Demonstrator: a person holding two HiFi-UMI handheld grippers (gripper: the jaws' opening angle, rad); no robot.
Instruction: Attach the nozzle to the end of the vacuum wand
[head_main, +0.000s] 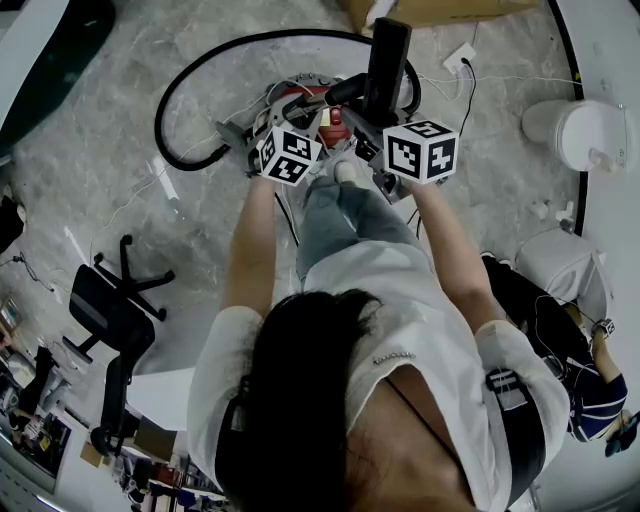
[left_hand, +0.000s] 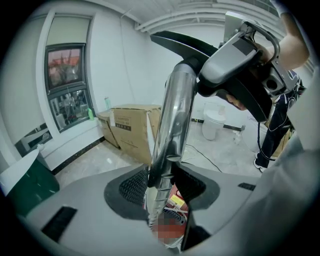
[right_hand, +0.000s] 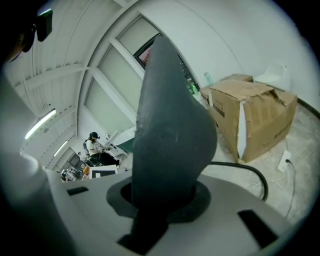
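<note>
holding the chrome vacuum wand (left_hand: 172, 120) clenched in my left tongs (left_hand: 162, 197) and the dark nozzle (right_hand: 170, 130) clamped in my right tongs (right_hand: 160, 200), i judge the nozzle sits right at the wand's upper end but is not yet pushed home.

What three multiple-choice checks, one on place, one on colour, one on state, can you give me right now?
1. Where does the cardboard box stand? A on the floor by the wall; B on a desk; C on a shelf.
2. What colour is the wand? A red; B shiny silver; C blue.
3. How is the right gripper? A open, empty; B shut, empty; C shut on the nozzle.
Answers: 1 A, the left gripper view shows it on the floor against the wall. 2 B, its tube gleams like chrome. 3 C, the dark nozzle sits clamped between its jaws.
</note>
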